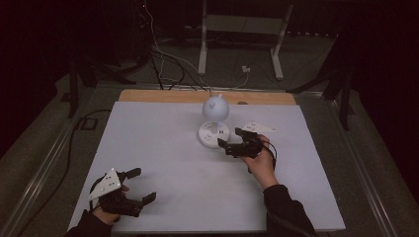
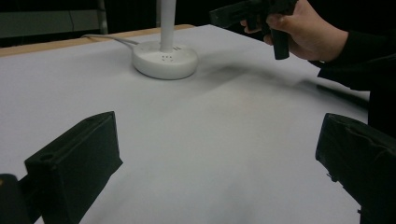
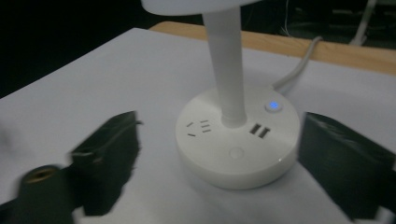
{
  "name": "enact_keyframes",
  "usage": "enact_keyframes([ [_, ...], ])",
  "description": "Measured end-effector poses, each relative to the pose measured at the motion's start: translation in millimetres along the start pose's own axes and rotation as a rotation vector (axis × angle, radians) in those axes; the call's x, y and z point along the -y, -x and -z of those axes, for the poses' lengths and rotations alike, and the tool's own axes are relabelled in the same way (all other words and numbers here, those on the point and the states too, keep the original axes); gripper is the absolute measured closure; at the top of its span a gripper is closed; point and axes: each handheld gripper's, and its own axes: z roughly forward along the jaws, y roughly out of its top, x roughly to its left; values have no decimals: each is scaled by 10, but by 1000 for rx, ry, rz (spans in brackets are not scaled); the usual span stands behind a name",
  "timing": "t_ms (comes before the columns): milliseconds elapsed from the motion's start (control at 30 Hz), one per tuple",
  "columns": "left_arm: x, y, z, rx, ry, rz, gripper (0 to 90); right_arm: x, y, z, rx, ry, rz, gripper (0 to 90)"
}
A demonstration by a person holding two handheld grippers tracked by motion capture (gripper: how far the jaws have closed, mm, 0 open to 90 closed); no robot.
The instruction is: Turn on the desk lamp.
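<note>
A white desk lamp stands at the table's middle back, with a round base (image 1: 213, 134) and a bulb-shaped head (image 1: 215, 108). My right gripper (image 1: 230, 137) is open just right of the base, held in a hand. In the right gripper view the base (image 3: 238, 140) lies ahead between the two spread jaws, with sockets, a lit blue button (image 3: 273, 106) and the stem (image 3: 226, 70) on it. My left gripper (image 1: 143, 185) is open near the front left edge, holding nothing. The left gripper view has the base (image 2: 163, 58) far off and the right gripper (image 2: 243, 11) beside it.
A white mat (image 1: 163, 148) covers the table, with a wooden strip (image 1: 163, 96) at the back. The lamp's white cable (image 3: 299, 70) runs back off the table. Dark floor, cables and a white stand (image 1: 239, 29) lie beyond.
</note>
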Motion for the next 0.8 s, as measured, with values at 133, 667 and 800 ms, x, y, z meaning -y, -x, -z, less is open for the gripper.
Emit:
enact_keyframes([
  [133,0,-2,-2,2,3,5,4,15,12,-44,7,-23,-22,227],
  [667,-2,-1,-2,5,1,6,4,-23,-47,-157,75,-33,2,666],
  [800,0,1,-3,7,-4,1,4,-17,-39,-204,100,-54,18,770],
])
